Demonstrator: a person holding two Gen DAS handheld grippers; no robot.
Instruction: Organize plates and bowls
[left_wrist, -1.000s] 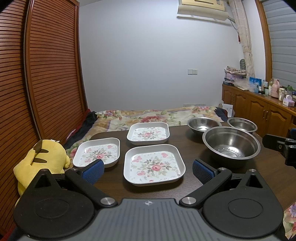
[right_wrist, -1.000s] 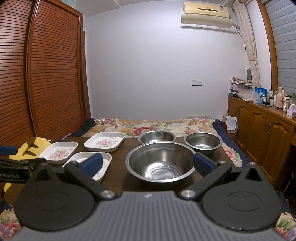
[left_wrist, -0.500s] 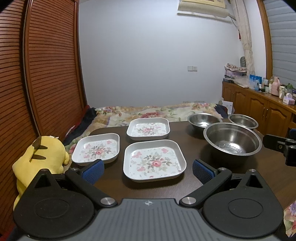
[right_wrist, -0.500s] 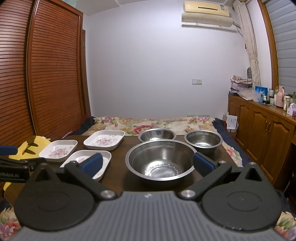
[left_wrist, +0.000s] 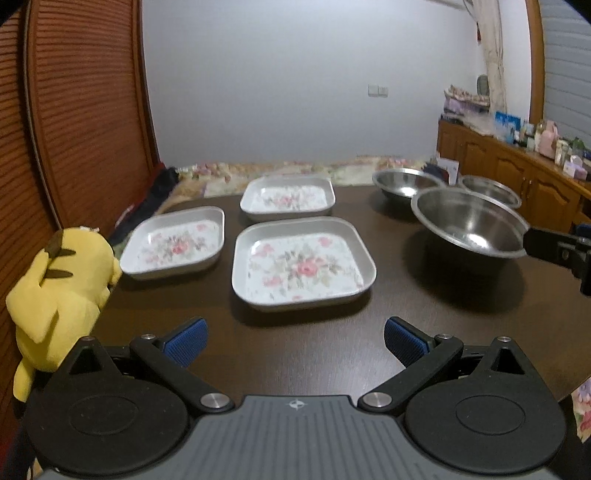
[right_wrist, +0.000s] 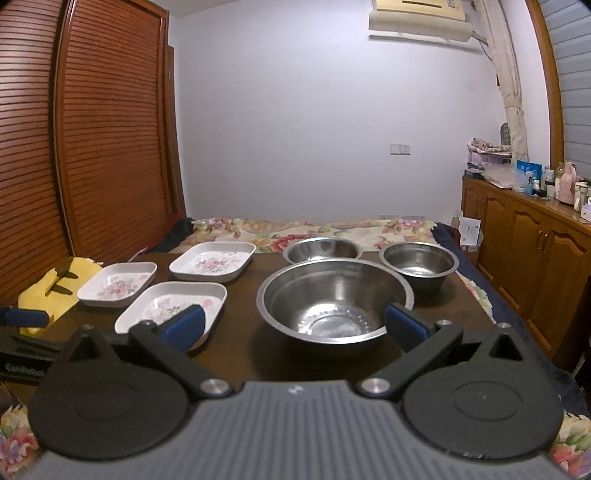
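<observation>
- both tongs, left (left_wrist: 294, 341) and right (right_wrist: 294, 324): black linkage arms, silver pivot screws, round black discs
- ribbed blue pads (left_wrist: 185, 341)
- grey ridged housing, tiny logo

The room is dim under soft overhead light. The left wrist view is motion-blurred, smearing the floral plates (left_wrist: 303, 267). Glare glints in the large steel bowl (right_wrist: 334, 299). The louvred doors (right_wrist: 110, 129) bow at the fisheye edges.
</observation>
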